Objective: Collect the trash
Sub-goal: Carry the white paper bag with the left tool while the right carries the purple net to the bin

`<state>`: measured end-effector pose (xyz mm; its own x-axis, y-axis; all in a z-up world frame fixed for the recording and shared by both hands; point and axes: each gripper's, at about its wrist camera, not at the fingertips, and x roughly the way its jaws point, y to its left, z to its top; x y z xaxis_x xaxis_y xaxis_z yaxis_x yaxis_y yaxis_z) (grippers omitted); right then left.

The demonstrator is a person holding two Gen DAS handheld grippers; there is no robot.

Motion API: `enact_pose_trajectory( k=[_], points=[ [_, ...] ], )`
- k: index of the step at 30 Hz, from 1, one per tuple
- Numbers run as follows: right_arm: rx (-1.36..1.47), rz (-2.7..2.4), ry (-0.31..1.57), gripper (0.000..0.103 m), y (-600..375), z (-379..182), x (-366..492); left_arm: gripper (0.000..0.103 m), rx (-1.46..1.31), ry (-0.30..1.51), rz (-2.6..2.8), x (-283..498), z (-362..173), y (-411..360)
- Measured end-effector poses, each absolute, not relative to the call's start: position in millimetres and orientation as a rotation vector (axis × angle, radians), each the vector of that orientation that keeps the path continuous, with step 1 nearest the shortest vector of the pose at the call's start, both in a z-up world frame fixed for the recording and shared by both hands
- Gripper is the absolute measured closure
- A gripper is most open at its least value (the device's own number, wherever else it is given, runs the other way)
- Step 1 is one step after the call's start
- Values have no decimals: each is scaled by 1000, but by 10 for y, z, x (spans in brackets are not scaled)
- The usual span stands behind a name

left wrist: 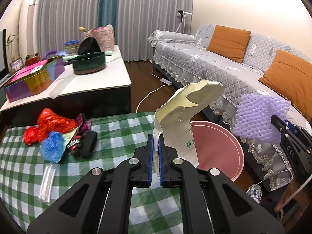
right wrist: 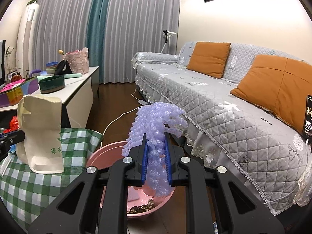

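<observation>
Cream paper bag (left wrist: 176,128), crumpled, pinched by its lower corner between the pressed-together jaws of the left gripper (left wrist: 155,156); held up over the edge of the green-checked cloth (left wrist: 120,128), just beside the pink basin (left wrist: 216,150).

Purple foam netting (right wrist: 156,136) is clamped in the right gripper (right wrist: 156,161), jaws closed on it, hanging above the basin's mouth (some scraps already lie inside).

Step in hand, as I judge it: carrying two pieces to the bin. Next move calls for bringing each over the opening, then spreading the jaws; the bag is wide and stiff, so it wants centring first.

Room: the basin sits in a narrow floor gap between the cloth-covered surface and the sofa's lace skirt (right wrist: 202,152). The two grippers are near each other. More trash, the red and blue plastic wads (left wrist: 50,134), waits on the cloth.
</observation>
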<state>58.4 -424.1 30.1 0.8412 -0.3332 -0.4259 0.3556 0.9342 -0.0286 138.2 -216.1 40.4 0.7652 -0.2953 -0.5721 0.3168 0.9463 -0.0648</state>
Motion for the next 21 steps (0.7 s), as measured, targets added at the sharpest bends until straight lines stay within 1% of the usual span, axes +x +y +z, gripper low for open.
enact_pose_trajectory(
  k=[21],
  points=[
    [66, -402, 471, 87, -4342, 70, 851, 98, 58, 648, -396, 1764, 69, -2690]
  ],
)
